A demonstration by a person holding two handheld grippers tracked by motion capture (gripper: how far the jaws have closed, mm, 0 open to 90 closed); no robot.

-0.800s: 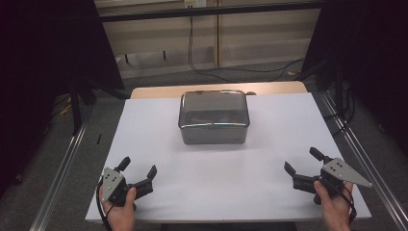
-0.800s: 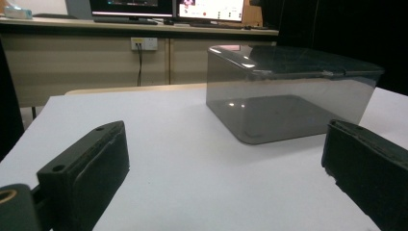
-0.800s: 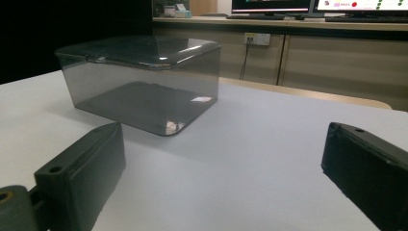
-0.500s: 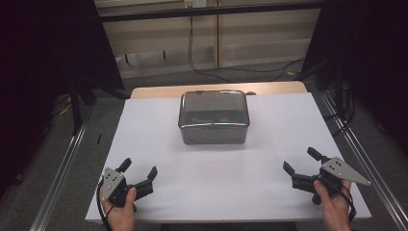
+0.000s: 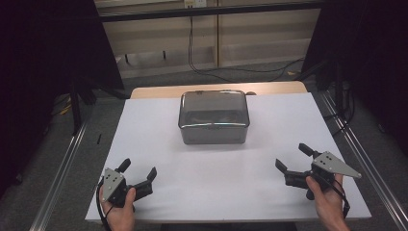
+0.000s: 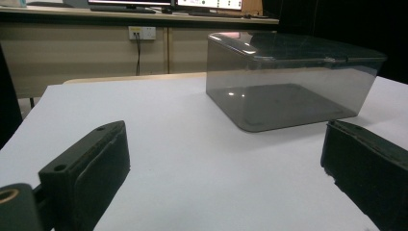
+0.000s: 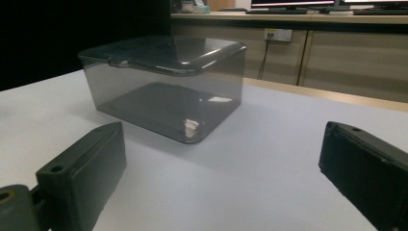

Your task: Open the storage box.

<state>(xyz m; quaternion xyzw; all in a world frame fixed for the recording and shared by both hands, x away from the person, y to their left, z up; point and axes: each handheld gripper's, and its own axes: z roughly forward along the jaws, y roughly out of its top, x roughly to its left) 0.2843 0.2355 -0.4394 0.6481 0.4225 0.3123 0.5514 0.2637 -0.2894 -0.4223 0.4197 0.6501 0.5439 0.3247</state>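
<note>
Both claws stood wide open and empty: left gripper near the white surface's front-left corner, right gripper near its front-right corner. Between them lay bare surface; the lidded grey box sat by the far edge, centred.

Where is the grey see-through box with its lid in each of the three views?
High view: the box stands at the middle, on the far part of the white sheet.
Left gripper view: box upper right.
Right gripper view: box upper left.
Shared landmark: the wall socket.
</note>
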